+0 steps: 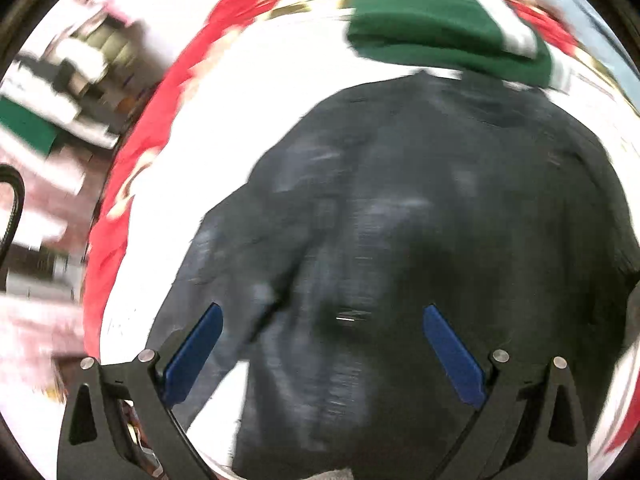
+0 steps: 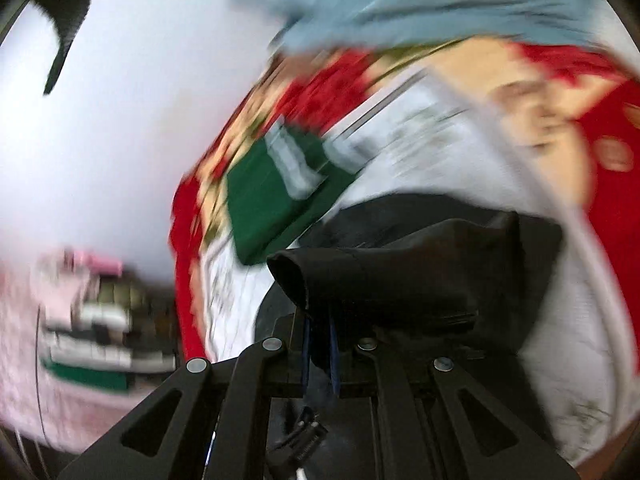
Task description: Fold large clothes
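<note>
In the left wrist view, the left gripper fills the bottom of the frame with its two blue fingers spread wide and nothing between them. Just past the fingers lies the dark garment, a large black or charcoal piece spread over the middle and right of the frame, with a long sleeve-like part running toward the lower left. The garment rests on a white cloth with a red patterned border; whether a table or a bed lies beneath it cannot be told. Farther up, in the upper right, a folded green garment with a white band sits on the same cloth, touching or just beside the far edge of the dark one. At the far left, blurred shelves or boxes show beyond the red border.

In the right wrist view, the right gripper sits at the bottom centre, its blue fingers drawn close together and pinching a fold of the dark garment, which bunches up just above them and hides their tips. Behind it the white cloth curves along the right side, with its red border to the left. The green folded garment lies beyond, left of centre. A pale blue fabric crosses the top of the frame, too blurred to identify further.
</note>
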